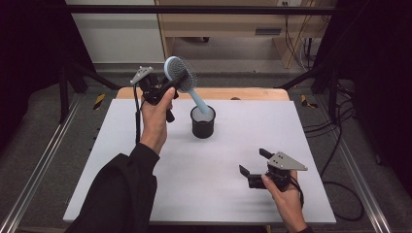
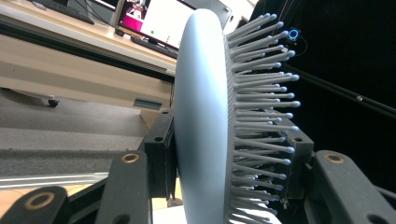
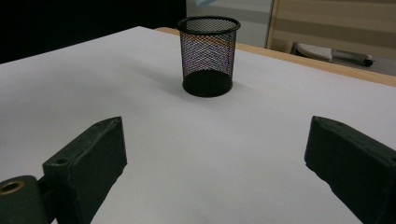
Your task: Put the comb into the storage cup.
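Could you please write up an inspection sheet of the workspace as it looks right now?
Surface: white board on a wooden table.
Job's things: light blue hairbrush held above the black mesh cup, handle pointing down at its mouth; in the right gripper view the cup looks empty.
Clutter: nothing seen.
Grippers: left gripper shut on the hairbrush head; right gripper open, low over the board.
Cables: a black one hangs from the left gripper; more lie on the floor at the right.
Surroundings: wooden furniture behind, dark curtains at the sides.

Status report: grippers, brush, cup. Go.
Left gripper shut on brush head, held up, handle angled down over the cup. Right gripper open, empty, low over the white table. Nothing in the way.
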Motion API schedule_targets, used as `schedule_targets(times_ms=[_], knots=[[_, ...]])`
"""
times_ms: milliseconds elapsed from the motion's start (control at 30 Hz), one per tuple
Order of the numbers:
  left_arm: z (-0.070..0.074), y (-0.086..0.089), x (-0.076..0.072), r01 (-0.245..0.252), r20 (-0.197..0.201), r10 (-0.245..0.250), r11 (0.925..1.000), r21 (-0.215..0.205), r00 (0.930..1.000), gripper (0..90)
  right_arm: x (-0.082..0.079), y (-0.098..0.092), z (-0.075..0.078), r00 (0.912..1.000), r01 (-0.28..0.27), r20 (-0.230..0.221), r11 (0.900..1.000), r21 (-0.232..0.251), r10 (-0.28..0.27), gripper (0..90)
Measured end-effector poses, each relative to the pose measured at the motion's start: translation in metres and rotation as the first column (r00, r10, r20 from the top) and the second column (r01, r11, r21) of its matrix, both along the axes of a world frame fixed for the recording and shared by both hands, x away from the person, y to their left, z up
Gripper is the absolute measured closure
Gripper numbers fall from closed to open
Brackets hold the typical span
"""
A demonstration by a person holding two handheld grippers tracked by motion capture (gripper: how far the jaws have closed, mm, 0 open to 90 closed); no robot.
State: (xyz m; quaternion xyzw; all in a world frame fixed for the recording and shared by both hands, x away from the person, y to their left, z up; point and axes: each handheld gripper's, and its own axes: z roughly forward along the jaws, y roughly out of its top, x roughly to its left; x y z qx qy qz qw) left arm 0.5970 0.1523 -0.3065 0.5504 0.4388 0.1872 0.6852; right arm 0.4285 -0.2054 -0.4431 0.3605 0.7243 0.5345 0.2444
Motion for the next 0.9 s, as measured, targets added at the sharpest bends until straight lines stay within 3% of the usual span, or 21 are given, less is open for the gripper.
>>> schedule_targets(times_ms=[400, 900], knots=[[-0.0004, -0.0003, 0.0008, -0.027, 0.014, 0.027, 0.9996, 0.005, 0.9995, 50.5, -0.0002, -0.0001, 0.0, 1.0, -0.002, -0.003, 1.0, -0.001, 0.002, 5.7], [-0.005, -0.007, 0.0015, -0.032, 0.025, 0.031, 0.9981, 0.052, 0.9992, 50.4, 0.0004, 0.0001, -0.0008, 1.0, -0.004, -0.007, 1.0, -0.009, 0.004, 5.7]])
